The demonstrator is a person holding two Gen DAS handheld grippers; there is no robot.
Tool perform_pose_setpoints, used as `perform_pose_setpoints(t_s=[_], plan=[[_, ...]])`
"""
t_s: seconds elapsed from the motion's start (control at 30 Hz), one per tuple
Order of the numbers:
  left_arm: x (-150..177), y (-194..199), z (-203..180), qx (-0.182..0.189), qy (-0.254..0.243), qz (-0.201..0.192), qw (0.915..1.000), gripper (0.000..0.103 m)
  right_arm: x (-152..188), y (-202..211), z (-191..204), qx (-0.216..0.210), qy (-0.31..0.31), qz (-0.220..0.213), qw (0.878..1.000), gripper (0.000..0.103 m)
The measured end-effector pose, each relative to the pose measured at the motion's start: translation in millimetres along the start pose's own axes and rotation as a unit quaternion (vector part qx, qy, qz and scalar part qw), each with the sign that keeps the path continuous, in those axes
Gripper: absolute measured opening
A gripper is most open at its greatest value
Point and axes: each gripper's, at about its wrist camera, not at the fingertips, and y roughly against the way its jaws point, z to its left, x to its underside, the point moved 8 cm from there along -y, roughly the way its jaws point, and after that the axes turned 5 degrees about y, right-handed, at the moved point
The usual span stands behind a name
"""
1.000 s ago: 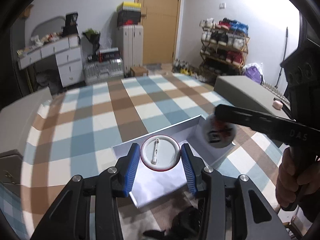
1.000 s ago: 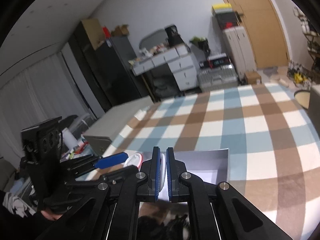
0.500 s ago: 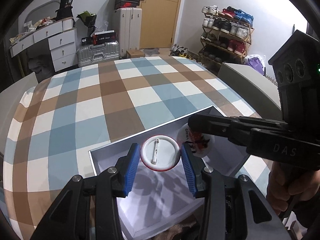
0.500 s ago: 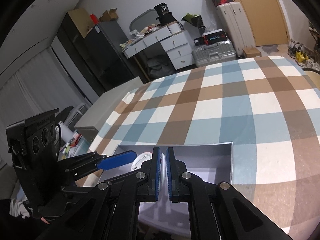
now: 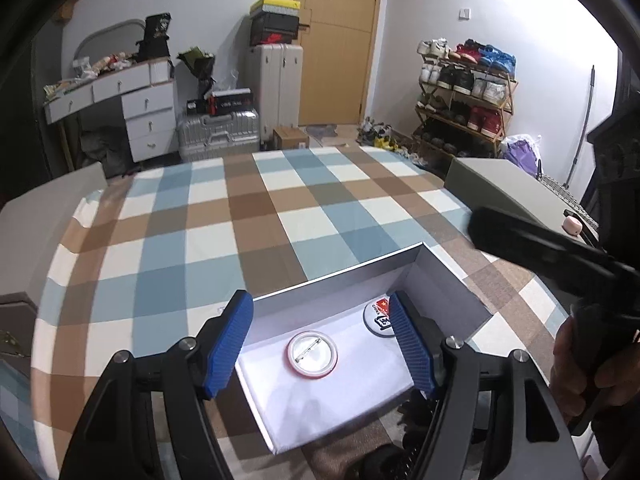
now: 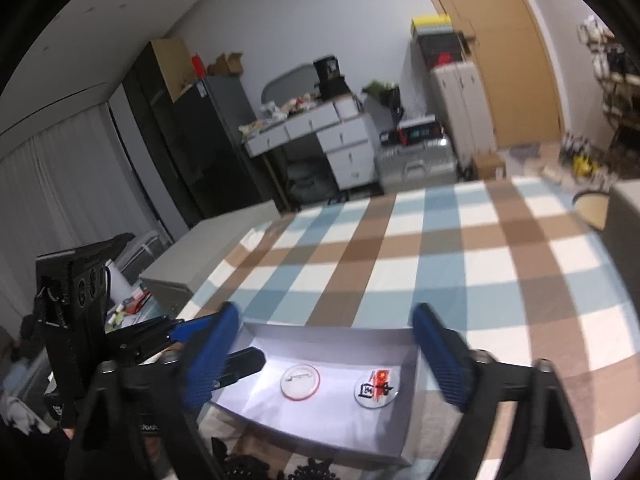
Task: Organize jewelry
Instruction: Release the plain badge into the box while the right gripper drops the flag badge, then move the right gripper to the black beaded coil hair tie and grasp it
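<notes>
A shallow white box (image 5: 340, 276) (image 6: 328, 330) sits on the checked tablecloth. A round pin badge lies back-up, its clasp showing, on the box floor (image 5: 312, 354) (image 6: 300, 381). A second badge with red and black print lies face-up beside it (image 5: 378, 316) (image 6: 376, 390). My left gripper (image 5: 320, 344) is open above the box, empty. My right gripper (image 6: 322, 354) is open over the box, empty; its black body shows at the right of the left wrist view (image 5: 540, 248). Dark beads (image 6: 240, 466) lie at the near edge.
The checked table (image 5: 240, 220) stretches away behind the box. Grey upholstered furniture stands at the left (image 5: 36, 216) and right (image 5: 504, 184). Beyond are suitcases (image 5: 218, 130), a white drawer desk (image 5: 132, 104) and a shoe rack (image 5: 464, 92).
Both grippers opened and let go of their badges, which now lie in the box. Both grippers have pulled up and back a little.
</notes>
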Motion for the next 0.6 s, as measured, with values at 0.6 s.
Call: perform_pose_setpoints(t_s=[0.6], plan=[[6, 67, 8, -0.057, 0.039, -0.107, 0.9919, 0.097, 3, 74, 39, 0.031, 0.042, -0.081, 0.995, 0.103]])
